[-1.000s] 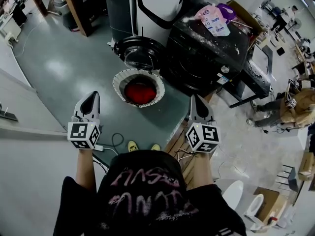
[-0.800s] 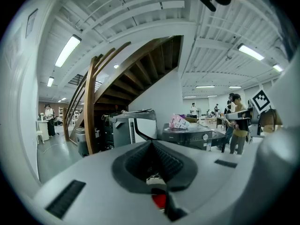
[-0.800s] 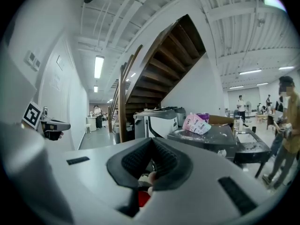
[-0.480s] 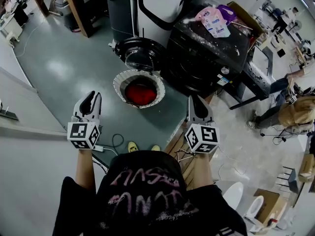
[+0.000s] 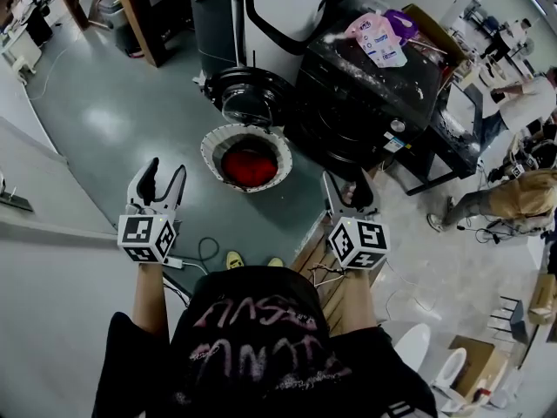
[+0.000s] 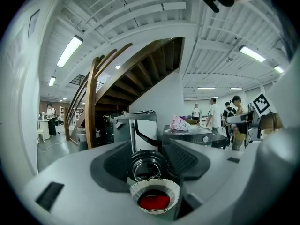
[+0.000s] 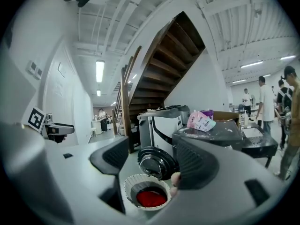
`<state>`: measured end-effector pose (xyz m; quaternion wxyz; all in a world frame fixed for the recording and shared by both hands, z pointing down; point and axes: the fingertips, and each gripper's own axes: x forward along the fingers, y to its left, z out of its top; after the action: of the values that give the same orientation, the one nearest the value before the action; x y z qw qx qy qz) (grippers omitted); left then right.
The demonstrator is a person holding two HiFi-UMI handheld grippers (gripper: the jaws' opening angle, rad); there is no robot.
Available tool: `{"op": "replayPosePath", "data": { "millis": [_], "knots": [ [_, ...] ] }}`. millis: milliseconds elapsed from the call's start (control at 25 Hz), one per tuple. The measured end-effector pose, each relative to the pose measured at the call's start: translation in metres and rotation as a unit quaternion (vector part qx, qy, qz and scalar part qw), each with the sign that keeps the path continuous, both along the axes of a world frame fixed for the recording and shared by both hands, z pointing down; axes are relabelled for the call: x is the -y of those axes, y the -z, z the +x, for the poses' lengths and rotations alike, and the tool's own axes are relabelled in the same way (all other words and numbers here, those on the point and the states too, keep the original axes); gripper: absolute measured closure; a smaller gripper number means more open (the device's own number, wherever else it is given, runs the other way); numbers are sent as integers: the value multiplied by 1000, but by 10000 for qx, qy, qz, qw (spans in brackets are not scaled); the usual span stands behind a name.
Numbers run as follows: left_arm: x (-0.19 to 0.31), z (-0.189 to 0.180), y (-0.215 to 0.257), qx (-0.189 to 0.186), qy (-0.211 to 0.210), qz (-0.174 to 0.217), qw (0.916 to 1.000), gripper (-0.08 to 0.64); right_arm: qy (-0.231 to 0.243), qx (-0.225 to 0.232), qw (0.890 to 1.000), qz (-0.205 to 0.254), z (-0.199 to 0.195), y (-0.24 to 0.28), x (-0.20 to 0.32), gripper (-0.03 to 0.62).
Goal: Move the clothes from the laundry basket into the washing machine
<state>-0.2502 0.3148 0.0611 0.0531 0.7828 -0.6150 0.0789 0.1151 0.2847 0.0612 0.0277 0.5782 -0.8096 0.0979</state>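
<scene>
Our left gripper (image 5: 166,172) and right gripper (image 5: 348,188) have just been opening and stand spread, empty, well short of the laundry basket (image 5: 211,142) on the floor just before the washing machine (image 5: 365,103), with red clothes (image 5: 248,164) at its bottom. Reaching deep, we could pinch the rim or tip the basket, or snag cloth on the open door (image 5: 252,90). How many pieces make up the red heap, and the drum mouth behind that door, we cannot see.

- This is looking like an open lab or workshop hall rather than a home: a washing machine (image 5: 365,111) is standing free on a painted grey floor (image 5: 113,120) ahead of the jaws.
- A wooden staircase (image 6: 140,74) is rising beyond the jaws, with strip lights (image 6: 69,51) glowing on a white beamed ceiling (image 6: 140,13).
- People (image 6: 214,115) are standing about to the jaws' right.
</scene>
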Motion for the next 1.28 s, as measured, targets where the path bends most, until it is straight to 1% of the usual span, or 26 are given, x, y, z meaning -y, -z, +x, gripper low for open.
{"op": "replayPosePath", "data": {
  "millis": [120,400,600,880,1280],
  "knots": [
    [-1,0,1,20,40,14,10000,271,2,-1,10000,-41,1,-2,-1,241],
    [-1,-5,5,-46,163,96,9998,220,63,8,10000,-19,-3,0,-1,167],
    [-1,-5,6,-79,182,146,9997,193,10,20,10000,38,0,1,-2,161],
    [1,1,6,-90,139,109,9998,192,6,104,9999,-23,2,-2,-3,161],
    [2,32,6,16,118,79,9999,192,78,171,9998,7,24,-7,3,161]
  ]
}}
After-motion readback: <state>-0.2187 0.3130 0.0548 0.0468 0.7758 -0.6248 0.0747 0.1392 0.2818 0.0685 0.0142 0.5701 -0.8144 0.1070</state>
